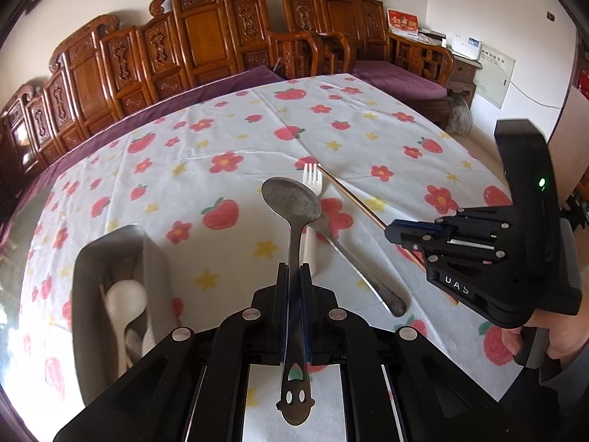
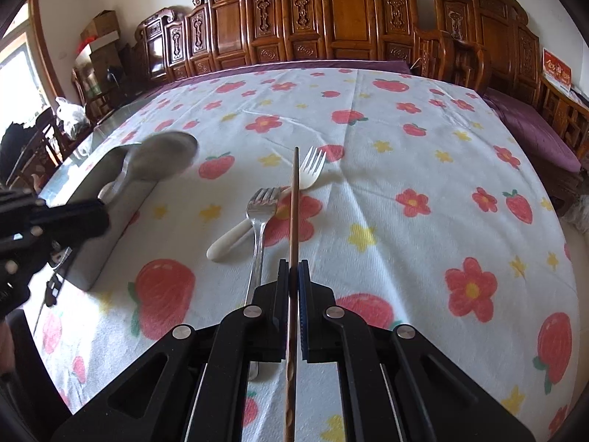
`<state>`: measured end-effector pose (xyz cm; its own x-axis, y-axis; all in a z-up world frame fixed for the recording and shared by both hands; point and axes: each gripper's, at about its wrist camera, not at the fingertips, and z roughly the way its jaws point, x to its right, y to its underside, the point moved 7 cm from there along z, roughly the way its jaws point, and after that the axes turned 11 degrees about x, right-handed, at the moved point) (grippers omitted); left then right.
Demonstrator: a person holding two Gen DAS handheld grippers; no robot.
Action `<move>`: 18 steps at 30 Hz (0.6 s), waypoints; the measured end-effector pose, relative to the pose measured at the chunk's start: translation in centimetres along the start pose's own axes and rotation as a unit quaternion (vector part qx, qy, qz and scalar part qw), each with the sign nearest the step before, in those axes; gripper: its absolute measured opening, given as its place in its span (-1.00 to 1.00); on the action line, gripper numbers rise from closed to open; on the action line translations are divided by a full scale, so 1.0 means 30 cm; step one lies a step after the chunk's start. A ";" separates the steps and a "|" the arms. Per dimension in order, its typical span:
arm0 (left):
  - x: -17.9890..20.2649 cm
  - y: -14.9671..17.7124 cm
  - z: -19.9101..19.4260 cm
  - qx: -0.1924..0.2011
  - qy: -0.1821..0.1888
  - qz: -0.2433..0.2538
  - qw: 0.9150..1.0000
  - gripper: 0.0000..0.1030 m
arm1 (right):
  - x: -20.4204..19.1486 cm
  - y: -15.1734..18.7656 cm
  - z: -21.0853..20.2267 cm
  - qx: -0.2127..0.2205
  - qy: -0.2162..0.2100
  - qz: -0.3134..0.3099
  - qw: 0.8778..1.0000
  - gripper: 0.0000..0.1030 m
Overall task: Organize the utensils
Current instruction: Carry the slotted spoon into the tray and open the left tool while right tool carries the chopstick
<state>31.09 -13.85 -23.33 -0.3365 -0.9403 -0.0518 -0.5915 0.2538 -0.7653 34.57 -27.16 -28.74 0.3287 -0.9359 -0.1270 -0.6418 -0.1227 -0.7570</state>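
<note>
My left gripper (image 1: 293, 270) is shut on a metal spoon (image 1: 292, 202) and holds it above the table, bowl forward. My right gripper (image 2: 293, 267) is shut on a brown chopstick (image 2: 294, 199) that points forward over the table. The right gripper also shows in the left wrist view (image 1: 392, 234), and the left gripper with the spoon (image 2: 165, 156) shows in the right wrist view. A metal fork (image 2: 259, 221) and a white plastic fork (image 2: 309, 173) lie crossed on the flowered tablecloth (image 2: 405, 154). A grey utensil tray (image 1: 92, 269) at the left holds white spoons (image 1: 125, 298).
Carved wooden benches (image 1: 206, 40) with purple cushions line the far side of the table. The table's right edge drops to the floor (image 1: 482, 136). Boxes and bags (image 2: 73, 114) stand at the far left of the room.
</note>
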 end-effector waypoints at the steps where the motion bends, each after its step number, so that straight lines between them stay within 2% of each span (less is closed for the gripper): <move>1: -0.009 0.002 -0.013 0.002 -0.002 -0.001 1.000 -0.90 | -0.008 0.010 0.001 -0.003 0.000 -0.001 1.000 -0.89; 9: -0.088 0.020 -0.136 0.020 -0.018 -0.017 1.000 -0.90 | -0.052 0.062 -0.015 -0.009 0.013 -0.017 1.000 -0.89; 14: -0.132 0.031 -0.215 0.032 -0.025 -0.023 0.999 -0.90 | -0.074 0.059 -0.068 0.006 0.018 -0.019 1.000 -0.89; 18: -0.172 0.031 -0.266 0.043 -0.030 -0.029 0.998 -0.90 | -0.090 0.044 -0.112 0.024 0.023 0.004 0.999 -0.89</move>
<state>26.43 -6.97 -18.65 -0.2562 -0.9657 -0.0421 -0.5433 0.1798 -0.8201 30.50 -25.91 -27.25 0.2898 -0.9514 -0.1044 -0.6106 -0.0998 -0.7856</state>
